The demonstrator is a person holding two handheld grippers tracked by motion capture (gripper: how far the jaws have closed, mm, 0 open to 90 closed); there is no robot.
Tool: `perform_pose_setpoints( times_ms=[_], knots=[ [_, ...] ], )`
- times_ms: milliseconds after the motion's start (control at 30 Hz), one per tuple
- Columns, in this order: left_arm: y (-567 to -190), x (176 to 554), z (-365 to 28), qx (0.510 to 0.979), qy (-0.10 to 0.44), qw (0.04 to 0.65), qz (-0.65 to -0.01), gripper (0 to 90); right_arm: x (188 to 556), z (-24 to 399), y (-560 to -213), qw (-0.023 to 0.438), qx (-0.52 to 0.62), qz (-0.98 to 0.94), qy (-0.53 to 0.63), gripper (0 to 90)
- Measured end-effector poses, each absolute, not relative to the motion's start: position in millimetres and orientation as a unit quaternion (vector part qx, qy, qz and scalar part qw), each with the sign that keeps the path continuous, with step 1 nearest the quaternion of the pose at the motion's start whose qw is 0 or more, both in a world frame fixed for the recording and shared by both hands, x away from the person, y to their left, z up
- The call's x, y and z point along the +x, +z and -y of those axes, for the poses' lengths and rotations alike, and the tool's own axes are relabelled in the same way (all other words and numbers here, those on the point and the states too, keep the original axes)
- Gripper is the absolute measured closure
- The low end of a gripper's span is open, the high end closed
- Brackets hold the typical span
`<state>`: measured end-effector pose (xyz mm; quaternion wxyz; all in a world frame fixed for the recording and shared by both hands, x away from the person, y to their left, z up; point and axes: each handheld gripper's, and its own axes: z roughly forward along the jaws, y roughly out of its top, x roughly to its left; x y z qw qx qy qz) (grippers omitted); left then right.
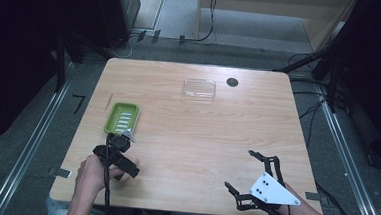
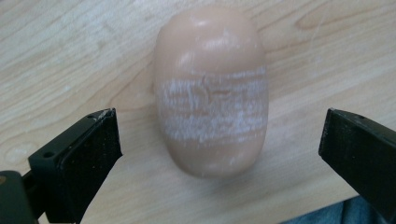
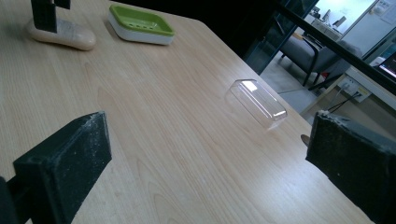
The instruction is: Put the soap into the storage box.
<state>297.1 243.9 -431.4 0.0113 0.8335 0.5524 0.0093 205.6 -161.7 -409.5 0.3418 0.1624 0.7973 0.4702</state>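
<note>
A beige soap bar with a white scuffed band across its middle lies on the wooden table. My left gripper points down over it, open, with one jaw on each side of the bar and a gap to both. From above, the left gripper sits at the table's front left and covers most of the soap bar. A green soap dish lies just beyond it. My right gripper hovers open at the front right with nothing between its fingers. In the right gripper view, the gripper faces a clear plastic lid.
The clear lid lies at the far middle of the table, with a small black disc to its right. The green soap dish and soap bar appear far off in the right gripper view. Cables and metal rails run along the floor around the table.
</note>
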Motion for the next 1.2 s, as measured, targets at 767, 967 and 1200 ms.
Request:
perform_pose_setpoints(
  times_ms=[767, 967, 1200],
  knots=[
    [-449.9, 306.0, -243.0, 0.822, 0.003, 0.004, -0.57, 20.3, 205.5, 162.4, -409.3, 0.341, 0.163, -0.797, 0.472, 0.0],
    [-451.0, 305.5, -242.6, 0.821, 0.009, 0.002, -0.571, 28.8, 205.4, 162.4, -409.3, 0.341, 0.163, -0.796, 0.472, 0.0],
    [-450.7, 304.8, -242.4, 0.821, 0.011, 0.004, -0.571, 32.2, 205.4, 162.6, -409.3, 0.341, 0.165, -0.796, 0.473, 0.0]
  ],
)
